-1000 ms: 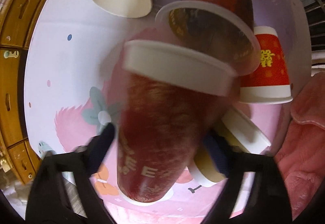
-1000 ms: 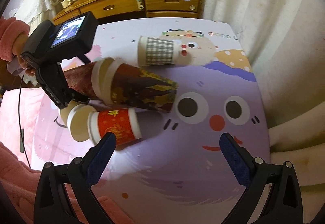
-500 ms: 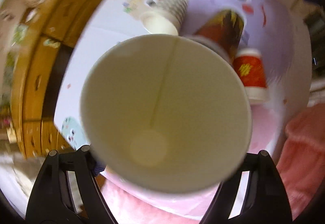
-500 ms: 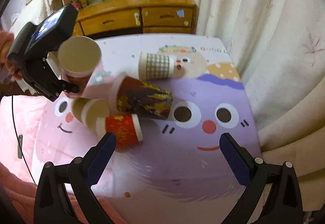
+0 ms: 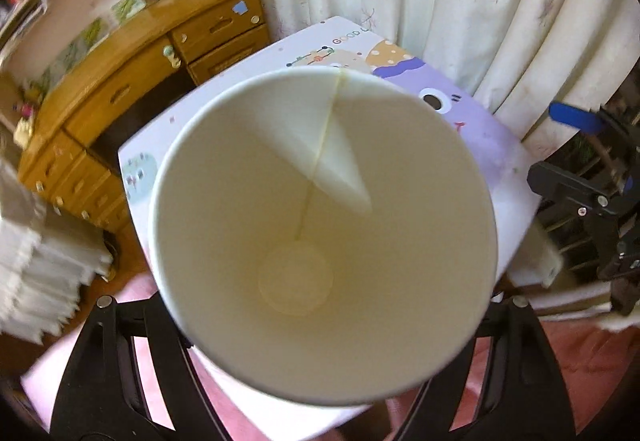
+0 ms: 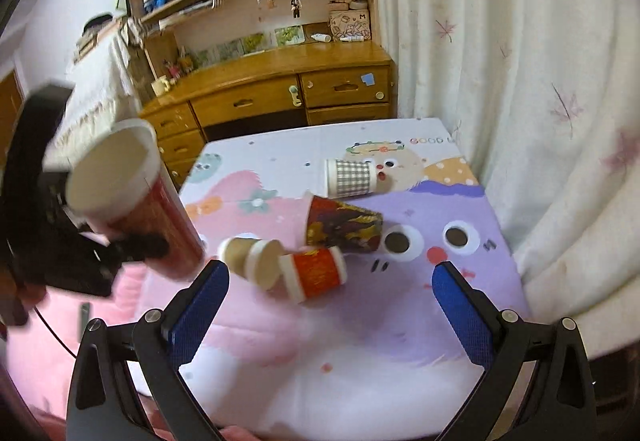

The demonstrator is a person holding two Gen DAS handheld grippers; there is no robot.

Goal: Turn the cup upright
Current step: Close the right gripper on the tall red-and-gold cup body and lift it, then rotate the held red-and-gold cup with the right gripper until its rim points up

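My left gripper is shut on a tall red paper cup and holds it in the air left of the table, tilted with its open mouth up. In the left wrist view the cup's white inside fills the frame and hides the fingertips. My right gripper is open and empty above the table's near edge. Several cups lie on their sides on the table: a checked cup, a dark red-gold cup, a red cup and a tan cup.
The table has a cartoon-printed cloth. A wooden dresser and shelves stand behind it, white curtains to the right. Pink fabric lies at the left. My right gripper also shows in the left wrist view.
My left gripper lifted the red cup off the pile and turned it from lying on its side to mouth up, away to the left. The right gripper pulled back and tilted upward.
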